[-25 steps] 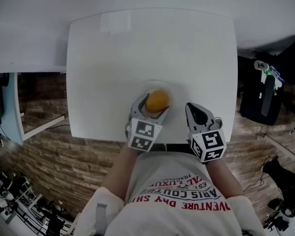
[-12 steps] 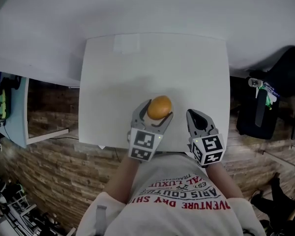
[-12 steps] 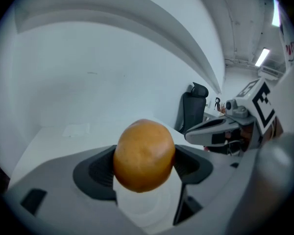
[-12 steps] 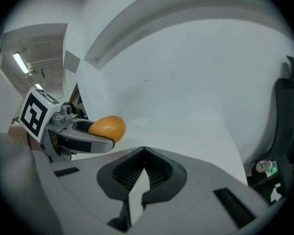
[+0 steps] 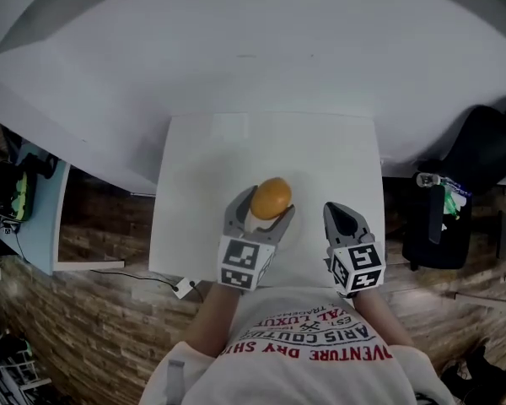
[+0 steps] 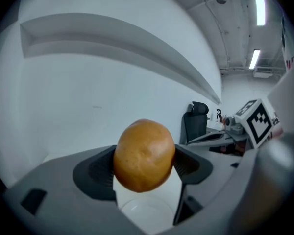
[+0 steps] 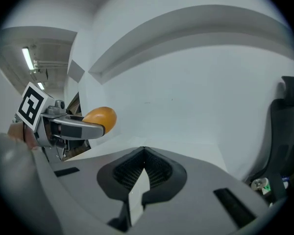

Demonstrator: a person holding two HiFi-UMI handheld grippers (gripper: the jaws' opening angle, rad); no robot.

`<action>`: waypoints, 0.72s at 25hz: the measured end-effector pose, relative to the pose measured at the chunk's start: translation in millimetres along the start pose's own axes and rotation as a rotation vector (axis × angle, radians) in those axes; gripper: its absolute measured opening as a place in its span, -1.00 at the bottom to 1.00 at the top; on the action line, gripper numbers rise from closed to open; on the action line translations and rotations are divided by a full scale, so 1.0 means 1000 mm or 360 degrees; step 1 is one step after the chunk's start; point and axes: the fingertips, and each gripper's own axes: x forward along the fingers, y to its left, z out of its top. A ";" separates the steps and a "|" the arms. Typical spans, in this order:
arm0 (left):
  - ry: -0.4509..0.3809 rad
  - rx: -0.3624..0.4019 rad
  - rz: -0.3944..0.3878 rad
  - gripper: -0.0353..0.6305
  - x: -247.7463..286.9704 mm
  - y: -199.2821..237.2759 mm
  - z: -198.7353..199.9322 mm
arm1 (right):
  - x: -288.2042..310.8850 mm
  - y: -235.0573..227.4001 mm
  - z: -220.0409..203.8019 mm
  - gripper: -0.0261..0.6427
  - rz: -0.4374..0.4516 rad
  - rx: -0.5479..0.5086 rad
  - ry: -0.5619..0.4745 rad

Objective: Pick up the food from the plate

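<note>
Orange-brown, the round smooth piece of food (image 6: 144, 155) sits clamped between the jaws of the grey left gripper (image 5: 266, 206), held clear above the white round plate (image 6: 143, 211) on the white table (image 5: 228, 154) (the grey right gripper (image 7: 143, 153), just beside it, has its jaws pressed together on nothing).

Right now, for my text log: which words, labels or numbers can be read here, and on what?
"ARIS COUTUR", cut off: red print on the shirt.
"DRY SHI", "VENTURE SHO", cut off: same shirt.
Smaller shirt print: too small to read.
Marker cubes: patterns, no words.
</note>
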 end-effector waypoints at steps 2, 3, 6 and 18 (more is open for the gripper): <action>-0.0067 0.0021 0.0014 0.17 -0.006 0.003 0.016 | -0.002 0.001 0.013 -0.91 -0.0005 -0.0019 -0.0064; -0.0093 0.0025 0.0019 0.17 -0.010 0.002 0.022 | -0.004 0.002 0.018 -0.91 -0.0007 -0.0025 -0.0090; -0.0150 0.0024 0.0027 0.17 -0.021 0.001 0.037 | -0.012 0.006 0.031 -0.91 -0.0020 -0.0046 -0.0142; -0.0320 0.0076 0.0042 0.17 -0.052 -0.006 0.079 | -0.028 0.034 0.072 -0.91 0.0073 -0.0174 -0.0356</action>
